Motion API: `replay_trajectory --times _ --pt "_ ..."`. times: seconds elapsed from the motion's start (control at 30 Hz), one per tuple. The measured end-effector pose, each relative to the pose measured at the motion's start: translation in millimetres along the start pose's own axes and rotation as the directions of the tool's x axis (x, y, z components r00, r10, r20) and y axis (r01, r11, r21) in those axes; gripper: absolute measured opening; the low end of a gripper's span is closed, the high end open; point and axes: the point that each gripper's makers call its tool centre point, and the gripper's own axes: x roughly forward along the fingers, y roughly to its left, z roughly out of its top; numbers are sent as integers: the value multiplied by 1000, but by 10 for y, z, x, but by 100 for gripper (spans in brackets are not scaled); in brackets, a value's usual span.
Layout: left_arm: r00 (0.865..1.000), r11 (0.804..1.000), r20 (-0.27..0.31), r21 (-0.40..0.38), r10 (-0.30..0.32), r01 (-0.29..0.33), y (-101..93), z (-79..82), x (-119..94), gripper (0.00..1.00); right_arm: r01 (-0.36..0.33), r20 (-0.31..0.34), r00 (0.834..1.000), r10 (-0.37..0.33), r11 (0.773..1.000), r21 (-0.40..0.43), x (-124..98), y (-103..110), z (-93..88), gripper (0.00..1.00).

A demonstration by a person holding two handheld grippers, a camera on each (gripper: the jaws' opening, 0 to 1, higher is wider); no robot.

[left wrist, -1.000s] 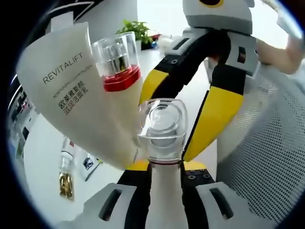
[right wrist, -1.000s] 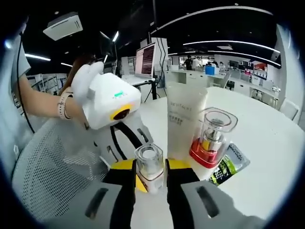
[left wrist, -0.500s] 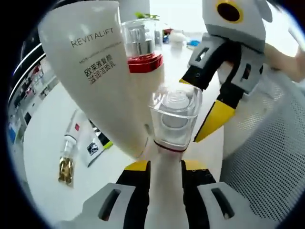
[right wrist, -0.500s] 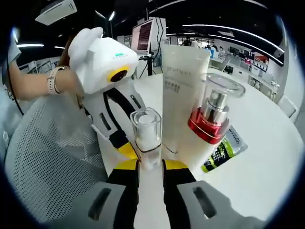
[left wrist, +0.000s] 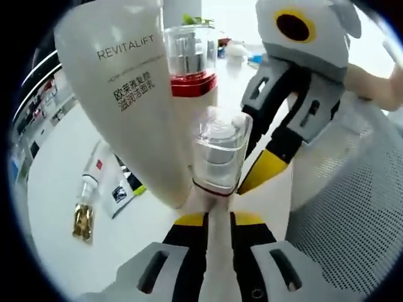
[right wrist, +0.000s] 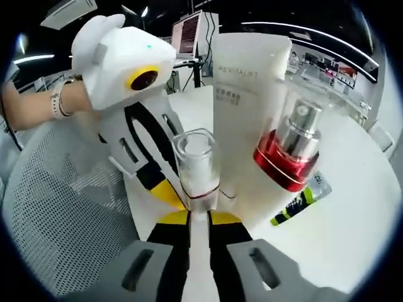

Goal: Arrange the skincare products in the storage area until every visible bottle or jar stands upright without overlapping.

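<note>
Bright, even light is falling across both views. In the left gripper view, the background beyond the bench point(left wrist: 56, 189) is washing out to near white, and the tall white tube point(left wrist: 135, 94) is reading cleanly with legible print. In the right gripper view, ceiling light strips point(right wrist: 327, 53) are glowing against a dark ceiling. Highlights are glinting on the clear cap point(right wrist: 196, 157) and on the pump bottle point(right wrist: 296, 148). Shadows on the bench are staying soft and faint. Fisheye distortion is bending straight edges strongly toward the borders. The mesh chair point(right wrist: 60, 214) is blurring slightly toward the edge.
</note>
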Motion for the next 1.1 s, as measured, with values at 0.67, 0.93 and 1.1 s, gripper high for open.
replay_trajectory --times 0.67,0.93,1.1 --pt "999 999 3 28 40 -40 42 16 13 8 32 -9 999 -32 999 -19 -5 -34 -10 7" --pt "998 997 25 57 58 -60 55 68 -3 8 45 -13 999 -46 998 -49 -5 -47 -3 7" --pt "998 996 27 59 62 -64 58 76 -6 8 53 -17 998 -54 997 -62 2 -56 -5 7"
